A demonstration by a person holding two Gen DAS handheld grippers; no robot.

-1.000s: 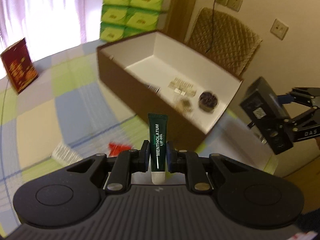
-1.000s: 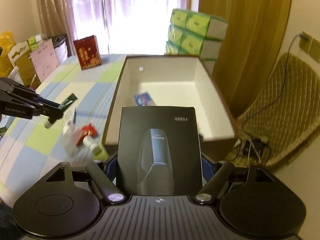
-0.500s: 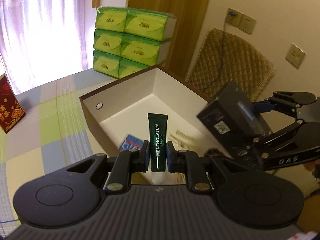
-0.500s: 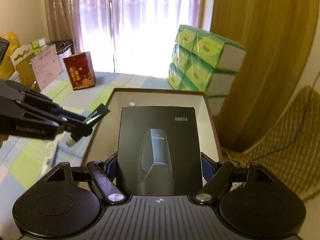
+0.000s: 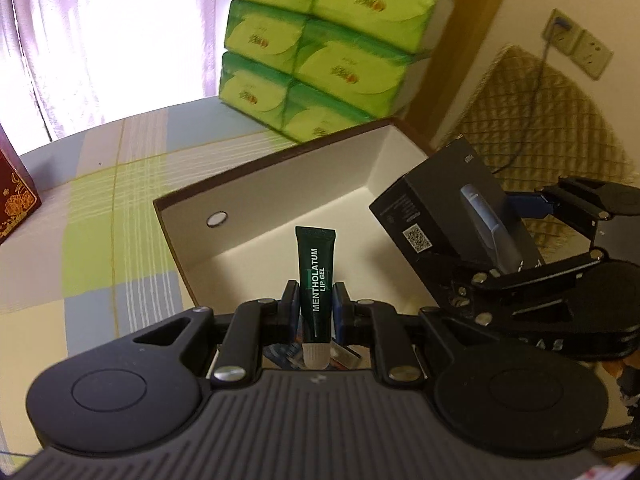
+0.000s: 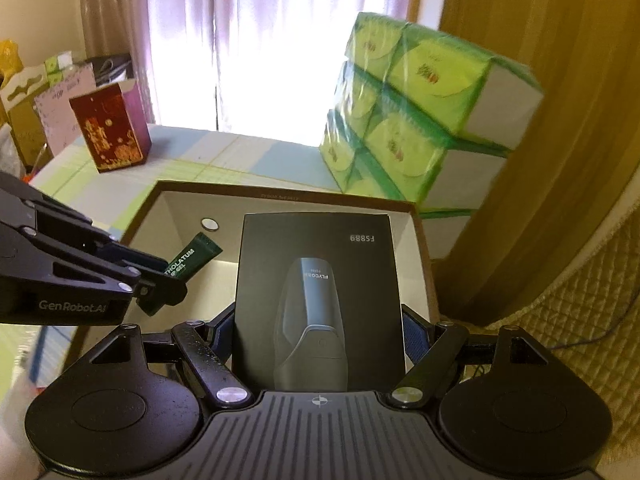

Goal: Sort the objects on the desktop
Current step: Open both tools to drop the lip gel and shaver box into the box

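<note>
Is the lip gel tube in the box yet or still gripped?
Still gripped: the left gripper clamps the lip gel tube above the box.

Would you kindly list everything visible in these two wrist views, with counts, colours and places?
lip gel tube: one, dark green, held over the storage box
shaver box: one, black, held over the storage box
storage box: one, brown outside, white inside, open, on the tablecloth
tissue packs: one wrapped green stack, behind the storage box
gift box: one, dark red with gold print, far left on the tablecloth
tablecloth: one, green, blue and cream check
wall sockets: white, on the wall to the right
left gripper: black, jaws shut on the tube
right gripper: black, jaws shut on the shaver box
</note>
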